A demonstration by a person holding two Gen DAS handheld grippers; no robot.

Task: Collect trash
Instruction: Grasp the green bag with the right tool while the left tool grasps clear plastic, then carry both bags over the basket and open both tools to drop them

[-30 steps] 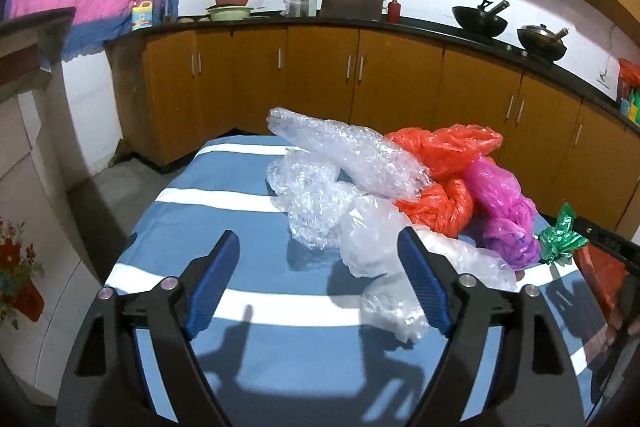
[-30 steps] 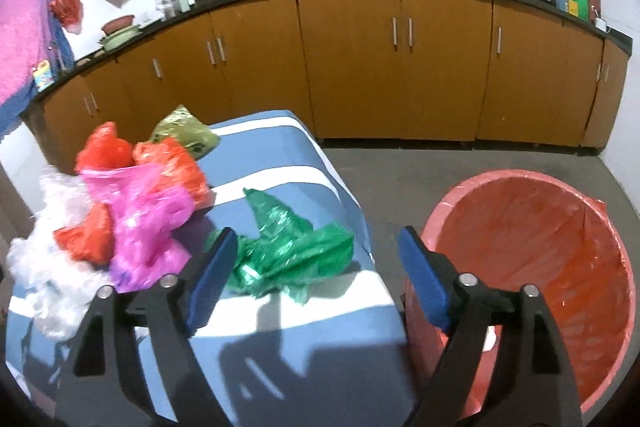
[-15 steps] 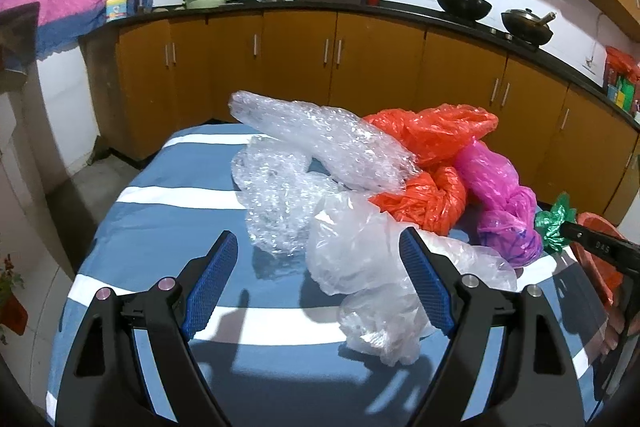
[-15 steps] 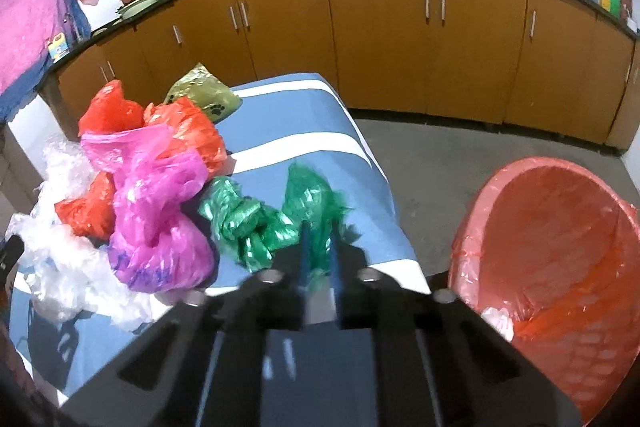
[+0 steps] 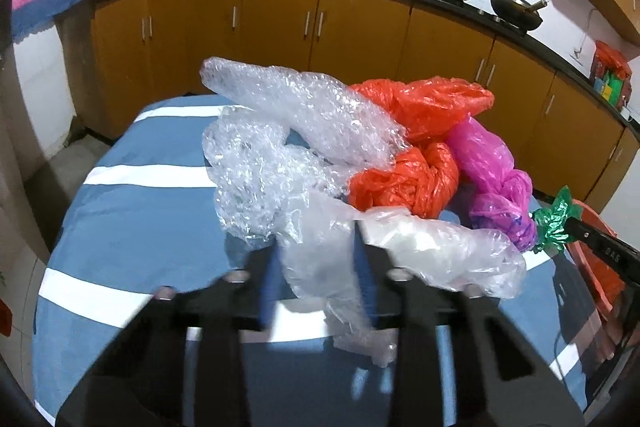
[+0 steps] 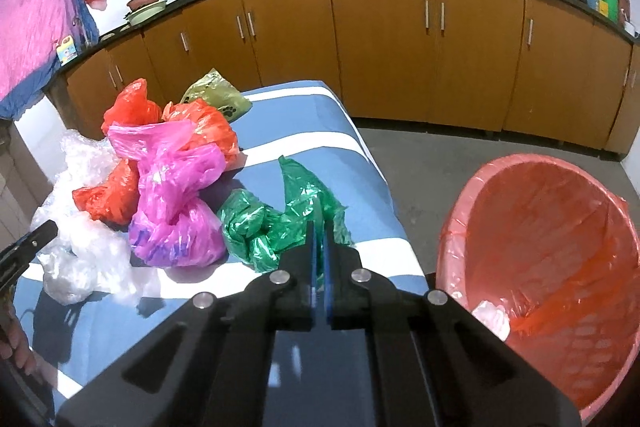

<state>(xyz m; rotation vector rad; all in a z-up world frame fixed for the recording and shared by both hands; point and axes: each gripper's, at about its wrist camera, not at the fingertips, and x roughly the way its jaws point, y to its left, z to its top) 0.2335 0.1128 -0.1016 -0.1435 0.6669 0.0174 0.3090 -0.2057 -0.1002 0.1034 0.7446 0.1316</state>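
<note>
1. Pink basket [image 6: 472, 227], lined with red plastic, stands beside the striped table [image 6: 320, 115] and holds one pale scrap [image 6: 491, 315].
2. Right gripper [image 6: 319, 227] pinches the green bag [image 6: 256, 227] lying on the table.
3. Left gripper [image 5: 316, 247], its jaws just closing, squeezes the clear bag [image 5: 420, 251], which stretches rightward.

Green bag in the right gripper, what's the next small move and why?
Probably lift it and swing right, over the red bin. The right gripper is shut on the green bag, which still lies on the striped table, and the bin stands open just beside the table edge.

Bare tablecloth [image 5: 132, 227] left of bag pile [image 5: 404, 183]
</note>
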